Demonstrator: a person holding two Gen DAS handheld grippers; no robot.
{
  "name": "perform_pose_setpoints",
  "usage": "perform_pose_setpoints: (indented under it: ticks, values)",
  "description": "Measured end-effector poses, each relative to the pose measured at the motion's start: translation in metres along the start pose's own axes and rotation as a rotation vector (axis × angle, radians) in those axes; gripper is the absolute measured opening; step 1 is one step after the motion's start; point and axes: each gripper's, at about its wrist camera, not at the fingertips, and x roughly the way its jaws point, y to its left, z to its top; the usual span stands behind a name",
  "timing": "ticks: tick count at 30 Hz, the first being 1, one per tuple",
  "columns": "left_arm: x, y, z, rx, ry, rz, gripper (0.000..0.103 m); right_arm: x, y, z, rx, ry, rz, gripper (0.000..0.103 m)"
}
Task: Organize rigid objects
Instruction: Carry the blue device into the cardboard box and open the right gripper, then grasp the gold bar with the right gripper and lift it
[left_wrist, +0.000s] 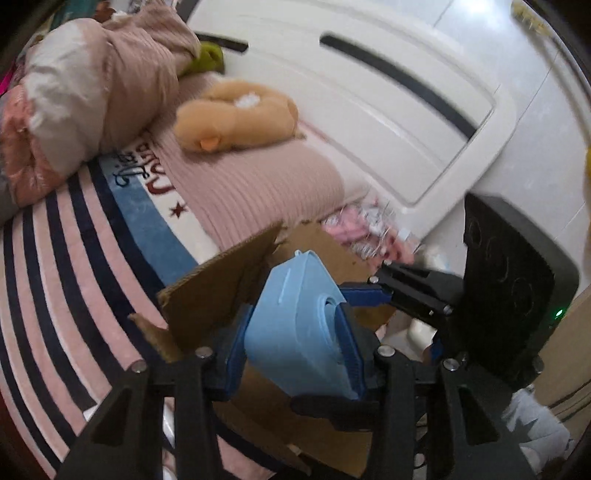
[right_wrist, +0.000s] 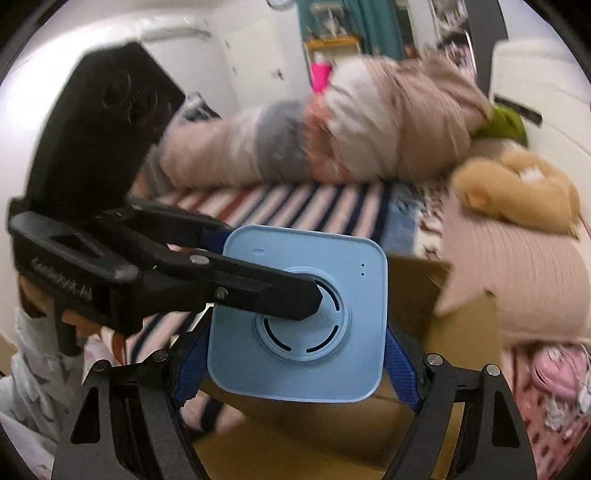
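A light blue square plastic device (left_wrist: 299, 332) with a round ring on one face is held in the air above an open cardboard box (left_wrist: 218, 291). My left gripper (left_wrist: 295, 354) is shut on its sides. In the right wrist view the device (right_wrist: 299, 314) shows its ringed face, and my right gripper (right_wrist: 295, 354) has its blue pads against both side edges. The left gripper's black fingers (right_wrist: 258, 288) cross that face from the left. The right gripper's fingers (left_wrist: 406, 288) reach in from the right in the left wrist view.
The box (right_wrist: 413, 295) sits on a bed with a striped pink and navy cover (left_wrist: 55, 277). A tan plush toy (left_wrist: 236, 118), a pink knit blanket (left_wrist: 258, 184) and a bundled quilt (left_wrist: 92, 92) lie behind. A white headboard (left_wrist: 369, 92) stands at the back.
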Motion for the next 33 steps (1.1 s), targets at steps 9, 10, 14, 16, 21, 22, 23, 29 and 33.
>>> perform_pose_setpoints:
  ticks: [9, 10, 14, 16, 21, 22, 23, 29, 33]
  values:
    - [-0.022, 0.012, -0.010, 0.014, -0.046, 0.151, 0.084, 0.005, -0.001, -0.014, -0.035, 0.062, -0.098, 0.098]
    - [-0.032, 0.014, -0.012, 0.012, -0.068, 0.159, 0.084, 0.004, 0.004, -0.015, -0.047, 0.054, -0.107, 0.098]
    - [-0.087, 0.028, -0.033, -0.004, -0.176, 0.238, 0.085, -0.003, 0.036, -0.013, -0.136, -0.022, -0.109, 0.099]
    - [-0.112, 0.040, -0.048, -0.026, -0.226, 0.286, 0.086, -0.006, 0.060, -0.012, -0.188, -0.076, -0.095, 0.099]
    - [-0.163, 0.082, -0.106, -0.110, -0.350, 0.422, 0.094, 0.000, 0.129, -0.013, -0.338, -0.141, 0.019, 0.099]
    - [-0.168, 0.090, -0.117, -0.123, -0.360, 0.440, 0.094, 0.005, 0.139, -0.015, -0.349, -0.136, 0.045, 0.099]
    - [-0.174, 0.102, -0.134, -0.143, -0.375, 0.475, 0.094, 0.010, 0.148, -0.017, -0.358, -0.133, 0.074, 0.099]
    - [-0.165, 0.157, -0.207, -0.220, -0.385, 0.576, 0.095, 0.071, 0.196, -0.040, -0.413, -0.015, 0.176, 0.064]
    - [-0.143, 0.187, -0.242, -0.268, -0.348, 0.571, 0.094, 0.134, 0.203, -0.067, -0.397, 0.184, 0.232, 0.041]
